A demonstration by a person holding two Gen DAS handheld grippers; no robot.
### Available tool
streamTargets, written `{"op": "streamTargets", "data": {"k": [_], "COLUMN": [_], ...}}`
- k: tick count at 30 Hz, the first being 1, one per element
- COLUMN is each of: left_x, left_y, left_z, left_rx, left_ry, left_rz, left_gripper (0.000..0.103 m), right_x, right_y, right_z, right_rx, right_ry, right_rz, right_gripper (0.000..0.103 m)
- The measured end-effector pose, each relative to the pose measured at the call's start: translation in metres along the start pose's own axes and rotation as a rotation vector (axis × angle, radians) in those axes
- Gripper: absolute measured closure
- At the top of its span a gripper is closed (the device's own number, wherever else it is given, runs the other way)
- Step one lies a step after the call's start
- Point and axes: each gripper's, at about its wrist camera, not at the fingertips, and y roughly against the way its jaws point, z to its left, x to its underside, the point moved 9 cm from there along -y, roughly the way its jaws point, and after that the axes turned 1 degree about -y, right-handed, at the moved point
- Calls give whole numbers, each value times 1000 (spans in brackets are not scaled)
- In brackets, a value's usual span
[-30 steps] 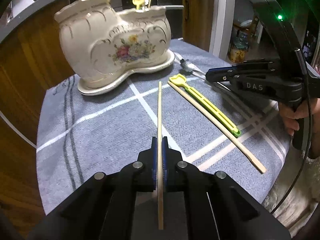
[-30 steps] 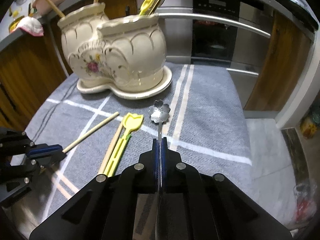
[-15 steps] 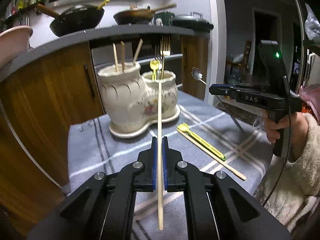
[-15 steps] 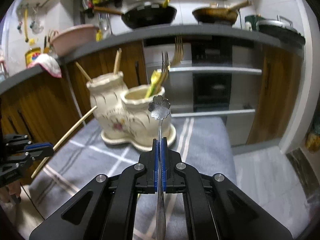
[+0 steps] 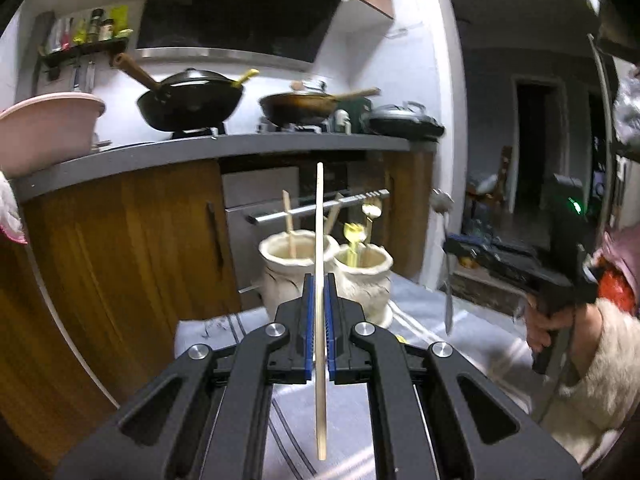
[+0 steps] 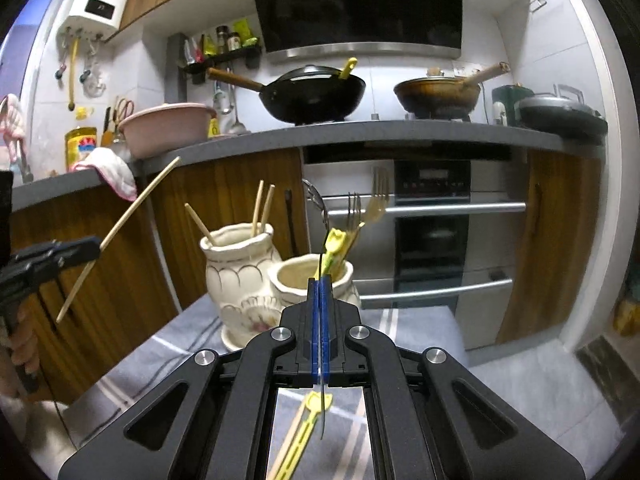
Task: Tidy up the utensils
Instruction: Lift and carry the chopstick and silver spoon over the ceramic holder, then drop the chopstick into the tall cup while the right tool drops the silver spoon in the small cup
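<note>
Left wrist view: left gripper (image 5: 319,280) clamped on a wooden chopstick (image 5: 319,216), pads tight on its shaft, stick near upright in frame. One second ago this stick lay close over the striped cloth; now it is lifted clear, and its tip stands in line with the double ceramic holder (image 5: 324,268).

Right wrist view: right gripper (image 6: 319,284) clamped on a thin metal spoon (image 6: 320,216), seen edge-on, with its flower-shaped end above the holder's nearer pot (image 6: 310,276). It too has risen off the cloth (image 6: 416,328) since the earlier frame.

Holder stands on the cloth-covered bench; taller pot (image 6: 236,260) has chopsticks, nearer pot has forks and a yellow utensil. Another yellow utensil (image 6: 304,432) and a chopstick beside it are left on the cloth.

Judgement: both pickups done, transport under way. Next, drop each into its matching pot.
</note>
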Motion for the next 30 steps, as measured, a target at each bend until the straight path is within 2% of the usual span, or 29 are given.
{"op": "streamTargets", "data": {"k": [5, 8, 12, 16, 24, 30], "left_x": [-22, -35, -48, -56, -69, -64], "left_y": [-22, -42, -67, -92, -128, -152], "left_z": [27, 39, 47, 48, 52, 56], "left_rx": [-19, 6, 21, 84, 88, 107], "left_ry": [84, 141, 169, 229, 254, 280], "left_rz": [-55, -85, -125, -160, -218, -220], "left_gripper": [98, 98, 98, 98, 98, 98], "right_x": [-28, -46, -65, -79, -86, -76], "right_y": [-6, -8, -13, -25, -53, -64], "right_z": [-2, -2, -2, -4, -14, -20], "right_rx": [-7, -15, -16, -38, -32, -43], "right_ry": [-38, -49, -52, -82, -108, -141], "right_rz": [-50, -87, -127, -155, -166, -153], "right_gripper": [101, 101, 101, 101, 101, 101]}}
